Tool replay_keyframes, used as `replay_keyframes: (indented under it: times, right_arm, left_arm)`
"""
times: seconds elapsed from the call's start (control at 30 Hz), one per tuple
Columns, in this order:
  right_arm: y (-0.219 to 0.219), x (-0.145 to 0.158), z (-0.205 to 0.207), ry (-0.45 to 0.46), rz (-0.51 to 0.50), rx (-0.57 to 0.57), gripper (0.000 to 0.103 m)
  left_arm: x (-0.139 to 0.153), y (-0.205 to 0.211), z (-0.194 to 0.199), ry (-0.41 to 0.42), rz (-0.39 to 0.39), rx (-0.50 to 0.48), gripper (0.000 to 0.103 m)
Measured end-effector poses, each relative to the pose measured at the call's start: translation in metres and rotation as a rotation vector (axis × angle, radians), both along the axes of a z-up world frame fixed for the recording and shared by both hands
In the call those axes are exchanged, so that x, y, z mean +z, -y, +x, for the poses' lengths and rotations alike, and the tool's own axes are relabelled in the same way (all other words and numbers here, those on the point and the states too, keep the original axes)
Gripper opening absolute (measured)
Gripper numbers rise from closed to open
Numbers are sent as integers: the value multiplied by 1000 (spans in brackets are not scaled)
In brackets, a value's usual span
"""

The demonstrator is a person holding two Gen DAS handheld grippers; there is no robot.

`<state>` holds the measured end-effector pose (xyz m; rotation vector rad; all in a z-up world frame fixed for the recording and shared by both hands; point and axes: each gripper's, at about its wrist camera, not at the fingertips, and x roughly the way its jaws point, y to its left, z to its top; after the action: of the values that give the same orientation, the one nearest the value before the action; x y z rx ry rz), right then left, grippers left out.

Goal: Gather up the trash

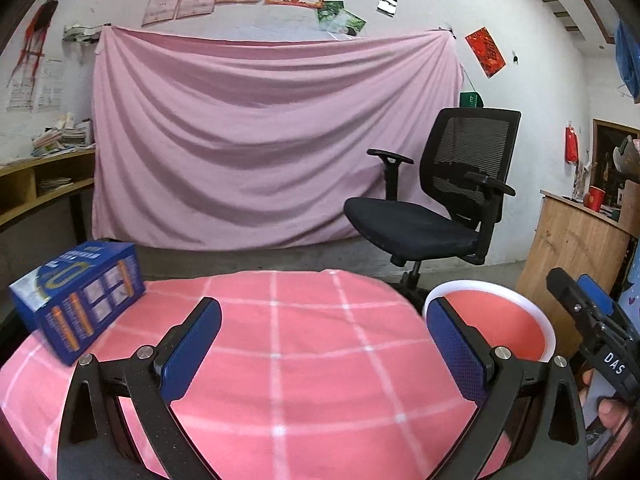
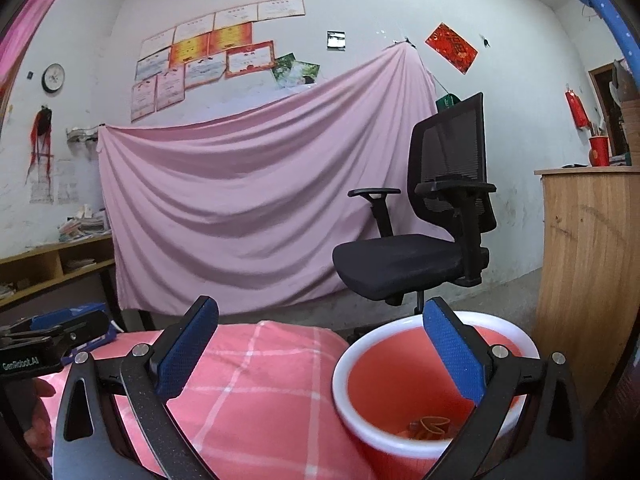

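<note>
Both grippers' fingers (image 1: 192,348) spread, empty

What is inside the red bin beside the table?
In the right wrist view, the red bin holds a small brownish crumpled piece at its bottom. The right gripper's finger and the near rim cover the rest of the floor, so other contents cannot be seen.

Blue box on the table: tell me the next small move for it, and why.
Probably swing the left gripper left toward the blue box. Both grippers are open and empty, the box sits alone on the checked cloth, and the bin already holds scraps.
</note>
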<state>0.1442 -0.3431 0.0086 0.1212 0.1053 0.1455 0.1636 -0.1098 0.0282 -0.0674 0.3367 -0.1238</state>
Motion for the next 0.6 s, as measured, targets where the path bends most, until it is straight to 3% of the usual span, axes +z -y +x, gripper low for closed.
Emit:
replay_keyframes:
  times: [0.6]
  right_arm:
    - [-56, -8, -69, -12, -99, 7, 103]
  left_arm:
    - [-19, -54, -78, 19, 7, 48, 101]
